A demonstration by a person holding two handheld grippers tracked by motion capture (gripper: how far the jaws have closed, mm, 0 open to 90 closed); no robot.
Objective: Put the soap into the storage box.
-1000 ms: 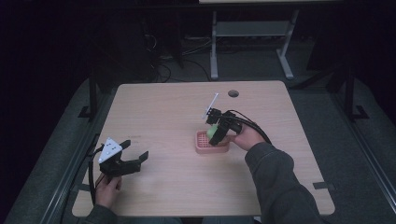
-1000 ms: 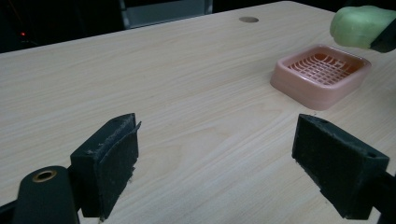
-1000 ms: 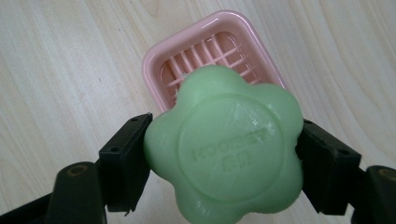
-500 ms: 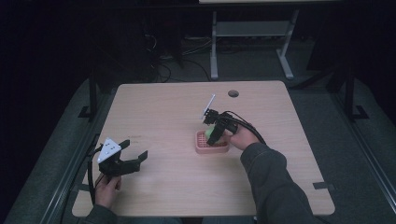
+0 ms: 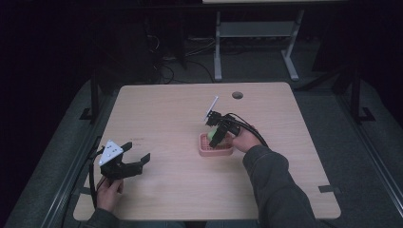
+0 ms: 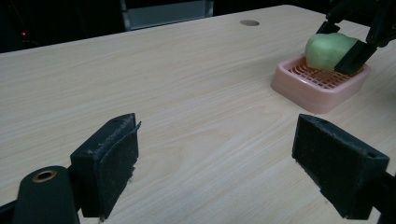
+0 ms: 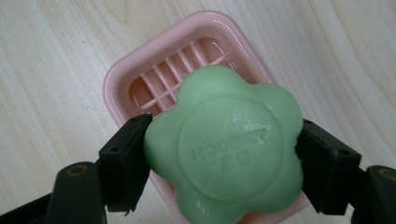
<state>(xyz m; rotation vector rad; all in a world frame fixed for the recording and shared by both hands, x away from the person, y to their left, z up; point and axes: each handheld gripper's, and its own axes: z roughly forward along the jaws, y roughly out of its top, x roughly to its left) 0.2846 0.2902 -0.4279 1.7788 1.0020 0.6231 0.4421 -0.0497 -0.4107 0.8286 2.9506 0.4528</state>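
Here your right gripper (image 5: pixel 215 134) is clamped on a green flower-shaped soap (image 7: pixel 224 149), one jaw pressed to each side, and holds it over the pink soap dish (image 7: pixel 140 70). Your right gripper view shows what the high view cannot: the round embossed stamp on the soap's face and the slatted grid of the dish beneath it. The left gripper view gives the side-on angle, where the soap (image 6: pixel 327 49) seems to touch the dish (image 6: pixel 317 93) grid. Your left gripper (image 5: pixel 135 156) sits near the table's (image 5: pixel 166 109) front-left edge with its jaws spread wide and nothing between them. Between the two grippers lies bare wood, and the far half of the table is open apart from a round cable hole (image 5: pixel 237 95).
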